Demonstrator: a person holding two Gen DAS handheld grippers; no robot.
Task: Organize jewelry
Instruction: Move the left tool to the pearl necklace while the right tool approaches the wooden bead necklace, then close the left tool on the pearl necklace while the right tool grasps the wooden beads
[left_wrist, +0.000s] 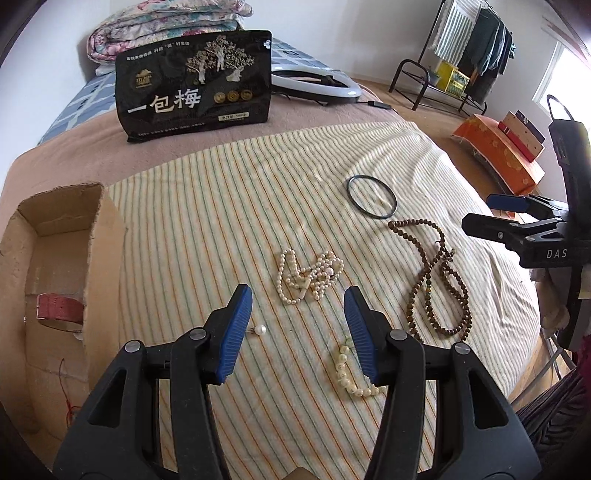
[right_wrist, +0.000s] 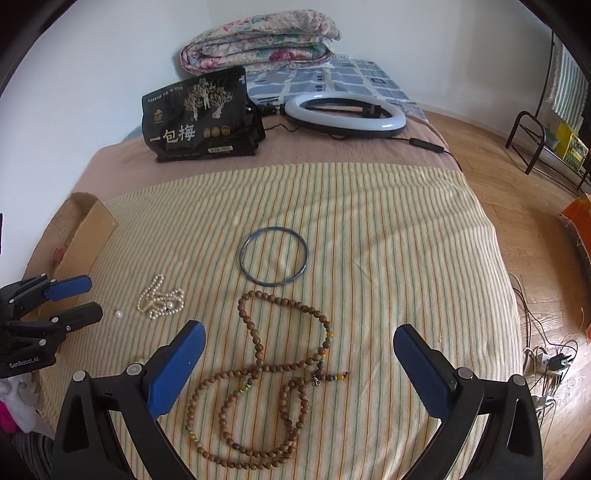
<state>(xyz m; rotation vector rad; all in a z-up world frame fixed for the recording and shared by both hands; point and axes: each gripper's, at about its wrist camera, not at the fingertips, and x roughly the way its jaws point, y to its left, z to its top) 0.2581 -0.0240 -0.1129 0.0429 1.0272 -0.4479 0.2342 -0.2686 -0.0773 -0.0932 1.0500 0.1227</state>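
Jewelry lies on a striped blanket (left_wrist: 221, 206) on a bed. A tangled pearl necklace (left_wrist: 308, 277) lies ahead of my left gripper (left_wrist: 297, 301), which is open and empty above the blanket. A single pearl earring (left_wrist: 260, 329) sits by its left finger and a pearl bracelet (left_wrist: 349, 373) by its right finger. A brown wooden bead necklace (right_wrist: 269, 384) lies between the fingers of my right gripper (right_wrist: 299, 341), which is wide open and empty. A dark bangle (right_wrist: 273, 256) lies beyond the beads. A cardboard box (left_wrist: 55, 266) at the left holds a red strap (left_wrist: 59, 306).
A black snack bag (left_wrist: 195, 85) stands at the back of the bed, with a ring light (right_wrist: 343, 114) and a folded floral quilt (right_wrist: 262, 40) behind. A clothes rack (left_wrist: 465, 48) and an orange box (left_wrist: 498, 151) stand on the wooden floor at the right.
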